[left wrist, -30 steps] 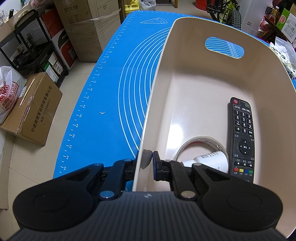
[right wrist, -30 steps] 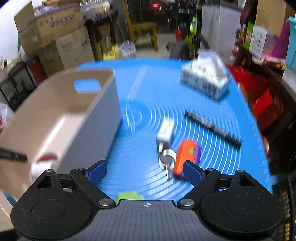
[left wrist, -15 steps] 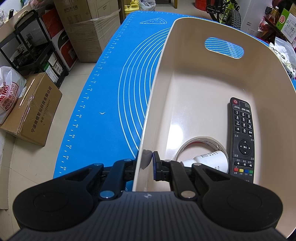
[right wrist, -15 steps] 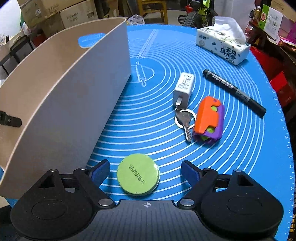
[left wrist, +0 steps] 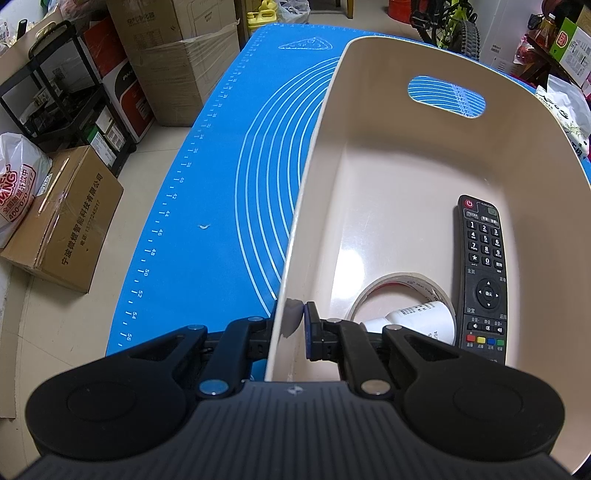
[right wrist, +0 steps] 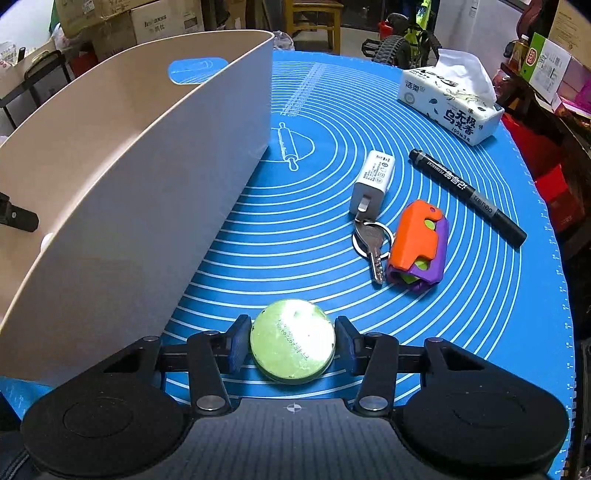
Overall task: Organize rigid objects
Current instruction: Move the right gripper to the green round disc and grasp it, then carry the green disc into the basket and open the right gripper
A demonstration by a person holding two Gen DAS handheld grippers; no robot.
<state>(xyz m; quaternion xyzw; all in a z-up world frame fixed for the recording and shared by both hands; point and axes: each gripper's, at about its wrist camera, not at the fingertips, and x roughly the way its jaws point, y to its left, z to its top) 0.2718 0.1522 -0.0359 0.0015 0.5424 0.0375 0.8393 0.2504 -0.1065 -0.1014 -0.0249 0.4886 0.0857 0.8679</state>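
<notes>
A beige bin (left wrist: 424,177) stands on the blue mat (left wrist: 221,184). My left gripper (left wrist: 291,325) is shut on the bin's near wall. Inside lie a black remote (left wrist: 484,273), a tape roll (left wrist: 402,288) and a white bottle (left wrist: 421,317). In the right wrist view my right gripper (right wrist: 292,341) has its jaws closed against the sides of a round green tin (right wrist: 292,339) on the mat, beside the bin (right wrist: 129,184). Beyond it lie a key on a ring (right wrist: 373,243), an orange and purple toy (right wrist: 419,247), a white charger (right wrist: 373,181) and a black marker (right wrist: 465,195).
A tissue pack (right wrist: 450,99) sits at the mat's far right. Cardboard boxes (left wrist: 62,218) and a black rack (left wrist: 66,99) stand on the floor left of the table. A bicycle (right wrist: 402,44) and a chair (right wrist: 314,18) stand beyond the far edge.
My right gripper swung from over the bin down to the mat and closed its jaws from wide open onto the green tin. My left gripper has kept its hold on the bin wall.
</notes>
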